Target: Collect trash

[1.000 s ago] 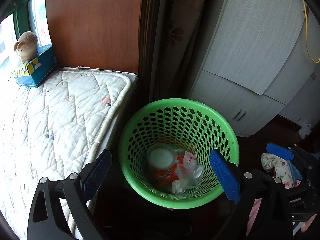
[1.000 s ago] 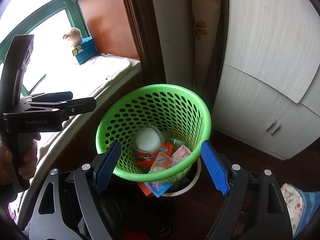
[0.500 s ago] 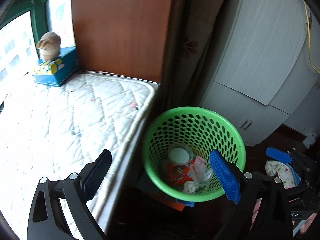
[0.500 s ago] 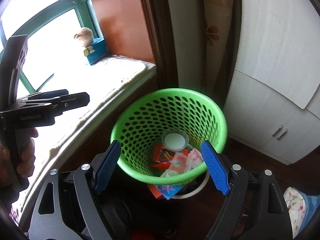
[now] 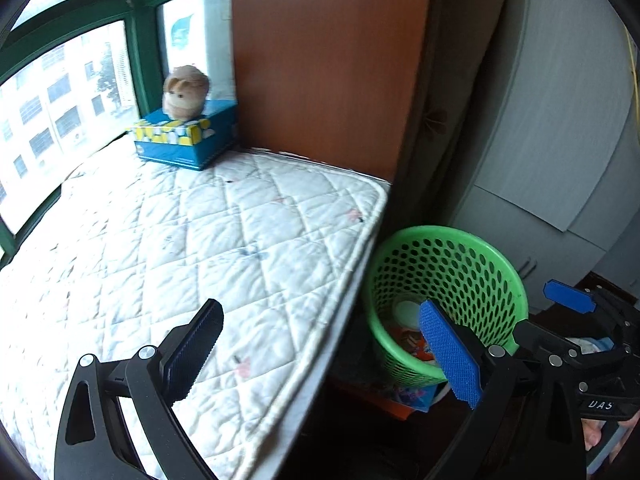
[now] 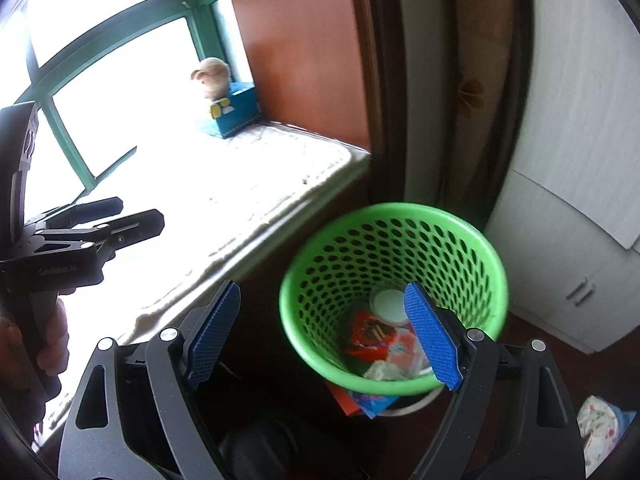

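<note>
A green perforated basket (image 5: 492, 248) (image 6: 320, 264) stands on the floor beside the quilted window seat (image 5: 192, 248). It holds trash: a red wrapper (image 6: 370, 338), a white round lid (image 6: 387, 302) and crumpled plastic (image 6: 384, 370). My left gripper (image 5: 320, 350) is open and empty, above the seat's edge, left of the basket. My right gripper (image 6: 324, 338) is open and empty, just above the basket's near rim. The left gripper also shows in the right wrist view (image 6: 96, 220), and the right gripper in the left wrist view (image 5: 570, 304).
A blue tissue box (image 5: 186, 140) with a plush toy (image 5: 185, 92) on it stands at the window end of the seat. A brown wood panel (image 5: 328, 60) and grey cupboards (image 5: 560, 140) stand behind the basket. A colourful packet (image 6: 366, 400) lies under the basket.
Both grippers have swung left and back from the basket toward the window seat. The basket now sits lower right in both views. Both stay open and empty.
</note>
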A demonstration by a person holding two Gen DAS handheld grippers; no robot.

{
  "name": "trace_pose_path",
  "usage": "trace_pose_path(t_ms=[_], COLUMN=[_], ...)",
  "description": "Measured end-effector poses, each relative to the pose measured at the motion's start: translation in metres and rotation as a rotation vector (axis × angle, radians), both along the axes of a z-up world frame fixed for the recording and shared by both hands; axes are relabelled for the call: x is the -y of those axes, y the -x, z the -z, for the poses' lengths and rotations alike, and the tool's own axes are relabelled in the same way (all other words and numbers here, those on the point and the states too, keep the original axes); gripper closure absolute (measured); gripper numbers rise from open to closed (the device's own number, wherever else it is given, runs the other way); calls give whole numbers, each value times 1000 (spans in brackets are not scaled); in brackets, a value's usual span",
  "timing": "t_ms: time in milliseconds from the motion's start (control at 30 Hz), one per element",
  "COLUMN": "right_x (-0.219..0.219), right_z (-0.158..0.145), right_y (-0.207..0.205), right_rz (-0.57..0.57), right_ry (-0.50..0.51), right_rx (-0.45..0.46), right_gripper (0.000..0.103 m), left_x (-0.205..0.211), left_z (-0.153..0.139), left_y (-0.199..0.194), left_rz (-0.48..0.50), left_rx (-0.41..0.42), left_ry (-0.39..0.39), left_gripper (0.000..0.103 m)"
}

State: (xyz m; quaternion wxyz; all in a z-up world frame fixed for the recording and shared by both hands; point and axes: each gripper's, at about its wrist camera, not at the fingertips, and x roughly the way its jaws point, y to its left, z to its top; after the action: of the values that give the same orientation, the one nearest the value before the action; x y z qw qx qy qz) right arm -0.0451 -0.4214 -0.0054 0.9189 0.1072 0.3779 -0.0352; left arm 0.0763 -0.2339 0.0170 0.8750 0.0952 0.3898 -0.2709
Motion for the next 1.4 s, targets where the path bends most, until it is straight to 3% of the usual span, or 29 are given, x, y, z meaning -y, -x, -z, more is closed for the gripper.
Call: trace_pose_path(t_ms=[600,1400], right_x=[-66,-110], right_z=[-27,-36], right_y=[-14,-8], right_rz=[-81,-150], right_ry=[-3,-10], right_rx=[85,132], right_gripper=[17,15], left_x=[-102,-157], left_z=[-27,-36], left_y=[10,38], left_rz=[-208,-355], left_rx=[43,99], left_ry=[60,73], left_gripper=[7,7])
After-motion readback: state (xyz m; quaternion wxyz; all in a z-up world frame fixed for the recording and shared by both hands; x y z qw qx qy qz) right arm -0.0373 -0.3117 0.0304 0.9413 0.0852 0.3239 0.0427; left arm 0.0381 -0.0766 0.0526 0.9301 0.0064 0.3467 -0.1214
